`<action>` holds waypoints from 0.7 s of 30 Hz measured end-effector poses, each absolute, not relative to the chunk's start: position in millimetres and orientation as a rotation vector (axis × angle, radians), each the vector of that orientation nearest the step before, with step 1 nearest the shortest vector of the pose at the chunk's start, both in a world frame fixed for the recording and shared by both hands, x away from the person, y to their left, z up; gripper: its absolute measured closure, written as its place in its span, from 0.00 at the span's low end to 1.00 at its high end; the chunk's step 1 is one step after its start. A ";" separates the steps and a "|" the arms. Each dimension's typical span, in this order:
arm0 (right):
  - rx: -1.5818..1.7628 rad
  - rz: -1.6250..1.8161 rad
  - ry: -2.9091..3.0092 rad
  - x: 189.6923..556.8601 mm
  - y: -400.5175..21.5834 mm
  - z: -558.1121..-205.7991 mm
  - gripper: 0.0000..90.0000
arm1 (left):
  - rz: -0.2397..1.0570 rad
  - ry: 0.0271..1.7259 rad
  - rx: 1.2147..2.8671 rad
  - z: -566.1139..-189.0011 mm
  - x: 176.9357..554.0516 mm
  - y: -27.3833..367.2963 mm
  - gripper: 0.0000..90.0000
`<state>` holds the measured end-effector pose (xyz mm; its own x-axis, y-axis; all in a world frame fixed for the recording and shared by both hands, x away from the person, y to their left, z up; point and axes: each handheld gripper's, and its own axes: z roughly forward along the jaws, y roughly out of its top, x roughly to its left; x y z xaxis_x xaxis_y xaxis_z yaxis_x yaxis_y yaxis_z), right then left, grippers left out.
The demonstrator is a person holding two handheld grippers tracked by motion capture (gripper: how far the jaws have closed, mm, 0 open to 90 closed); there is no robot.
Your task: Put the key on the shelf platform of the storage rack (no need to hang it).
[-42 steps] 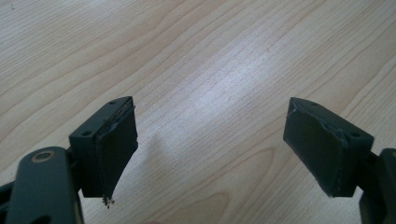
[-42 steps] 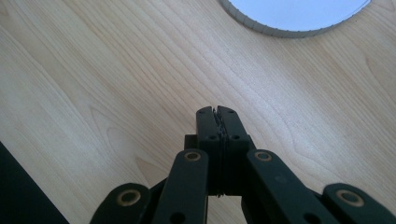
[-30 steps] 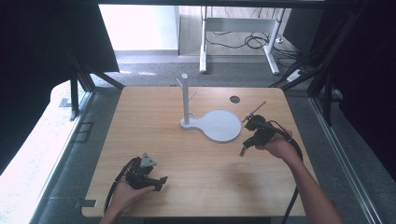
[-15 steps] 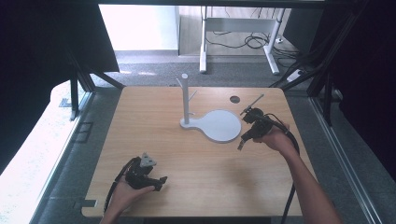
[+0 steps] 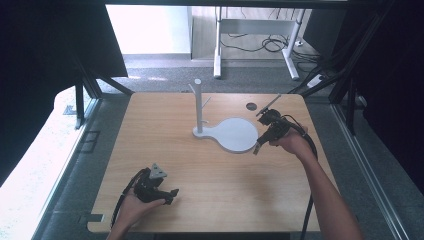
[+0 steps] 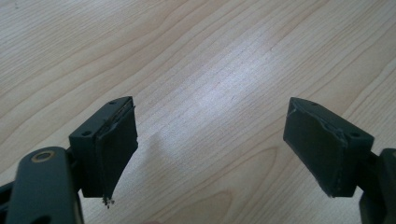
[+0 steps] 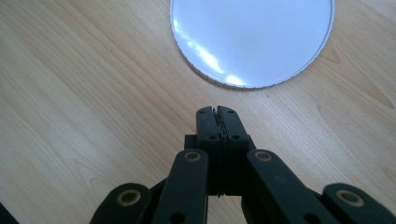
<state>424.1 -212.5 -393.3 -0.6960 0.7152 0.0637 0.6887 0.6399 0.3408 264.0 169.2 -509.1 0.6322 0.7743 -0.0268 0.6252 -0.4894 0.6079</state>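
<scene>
A white stand has a round flat base (image 5: 235,134) and an upright post (image 5: 198,102) with short pegs; it sits near the middle of the wooden table (image 5: 150,130). My right gripper (image 5: 258,146) hovers at the base's right edge, jaws pressed together with nothing between them; in the right gripper view the shut tips (image 7: 217,112) point at the white disc (image 7: 252,37). My left gripper (image 5: 171,194) rests near the table's front left, held by a hand. Its jaws stand wide apart over bare wood (image 6: 210,130), holding nothing.
A small dark round hole (image 5: 251,106) marks the tabletop behind the stand. Black frame struts (image 5: 80,95) flank the table. A white desk frame (image 5: 250,35) and cables lie on the floor beyond. Cables trail from both grippers.
My right gripper has moved left and slightly away from me, ending at the right edge of the white base. The left gripper has stayed in place.
</scene>
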 end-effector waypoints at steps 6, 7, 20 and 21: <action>1.216 0.540 2.757 432.2 -214.2 -393.0 1.00 | 0.339 1.093 2.266 -508.5 263.9 170.2 0.20; 1.226 0.534 2.758 434.9 -214.1 -393.7 1.00 | 0.339 1.094 2.265 -508.5 263.9 170.3 0.20; 1.245 0.532 2.757 452.2 -208.0 -399.0 1.00 | 0.338 1.099 2.259 -507.9 264.4 173.1 0.20; 1.247 0.535 2.762 455.0 -206.0 -399.2 1.00 | 0.338 1.099 2.259 -507.9 264.4 173.2 0.20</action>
<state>455.0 -206.0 -399.2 -0.6700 0.7377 0.0833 0.7155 0.6117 0.3375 264.4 173.2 -507.9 0.6250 0.7800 -0.0306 0.6277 -0.4789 0.6138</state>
